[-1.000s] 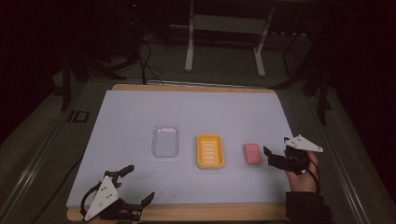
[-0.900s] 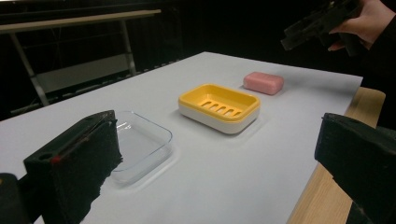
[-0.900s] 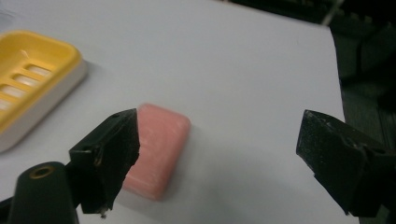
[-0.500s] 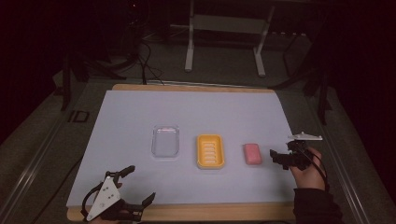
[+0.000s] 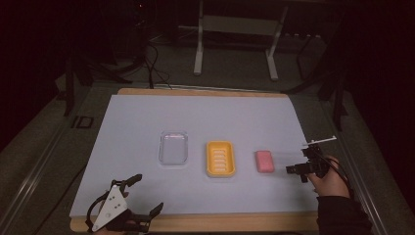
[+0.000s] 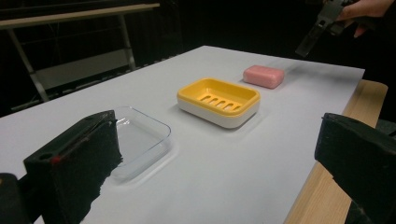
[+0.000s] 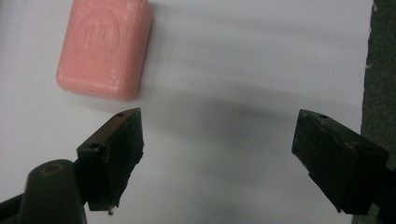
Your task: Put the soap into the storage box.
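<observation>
High view, pink soap [image 5: 265, 161], right gripper [image 5: 295, 172] beside

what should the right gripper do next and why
Probably shift the right gripper toward the pink soap until the bar sits between its jaws. The jaws are open and empty over bare white mat, and the soap lies just beyond one jaw, off the centre line. The yellow soap dish beside it is empty.

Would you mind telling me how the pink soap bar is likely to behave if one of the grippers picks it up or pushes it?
The pink soap bar looks like a solid block with an embossed stamp, so it is probably stiff. It lies flat, so a push should slide it rather than roll it. Its rounded, smooth edges might slip between the open right gripper jaws.
</observation>
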A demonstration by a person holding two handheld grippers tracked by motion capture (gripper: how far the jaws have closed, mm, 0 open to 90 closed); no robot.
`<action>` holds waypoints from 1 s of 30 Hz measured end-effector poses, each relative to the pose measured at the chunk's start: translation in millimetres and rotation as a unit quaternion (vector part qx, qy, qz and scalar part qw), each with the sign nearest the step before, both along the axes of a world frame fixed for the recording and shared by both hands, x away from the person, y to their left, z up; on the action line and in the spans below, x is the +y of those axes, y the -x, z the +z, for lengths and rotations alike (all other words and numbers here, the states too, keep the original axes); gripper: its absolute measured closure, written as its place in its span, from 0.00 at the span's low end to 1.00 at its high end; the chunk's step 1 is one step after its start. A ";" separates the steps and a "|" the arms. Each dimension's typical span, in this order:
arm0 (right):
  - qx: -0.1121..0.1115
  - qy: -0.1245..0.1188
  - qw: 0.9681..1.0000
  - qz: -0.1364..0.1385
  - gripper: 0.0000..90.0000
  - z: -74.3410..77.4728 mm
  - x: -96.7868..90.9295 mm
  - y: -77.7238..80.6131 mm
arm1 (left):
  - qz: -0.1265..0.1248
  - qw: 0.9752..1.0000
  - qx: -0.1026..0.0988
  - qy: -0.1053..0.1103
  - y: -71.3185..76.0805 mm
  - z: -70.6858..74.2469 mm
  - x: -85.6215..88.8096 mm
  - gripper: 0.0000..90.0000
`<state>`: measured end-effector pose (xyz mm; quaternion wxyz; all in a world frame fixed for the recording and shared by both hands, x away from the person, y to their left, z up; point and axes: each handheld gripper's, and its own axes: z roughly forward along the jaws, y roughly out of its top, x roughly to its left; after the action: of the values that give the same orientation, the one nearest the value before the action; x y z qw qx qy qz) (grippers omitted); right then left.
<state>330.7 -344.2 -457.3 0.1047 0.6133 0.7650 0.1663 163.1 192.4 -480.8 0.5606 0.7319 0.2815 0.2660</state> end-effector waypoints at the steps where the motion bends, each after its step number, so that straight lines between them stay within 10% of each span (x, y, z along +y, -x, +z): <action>1: 0.012 -0.001 1.000 0.000 0.18 1.0 -0.5 -0.5 | 0.000 1.000 0.000 0.000 0.0 0.0 0.0 0.01; 12: 0.154 0.007 0.988 0.016 0.19 -2.0 4.4 -2.2 | 0.000 1.000 0.001 -0.002 0.0 -0.1 -0.4 0.01; 30: 0.231 0.033 0.971 0.047 0.19 -0.4 30.4 2.0 | -0.006 1.000 -0.003 -0.007 2.2 -0.1 -4.3 0.01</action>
<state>328.7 -313.8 -457.7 -0.0624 0.5943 0.8018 -0.0004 160.9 188.1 -480.8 0.5582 0.7366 0.2735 0.2666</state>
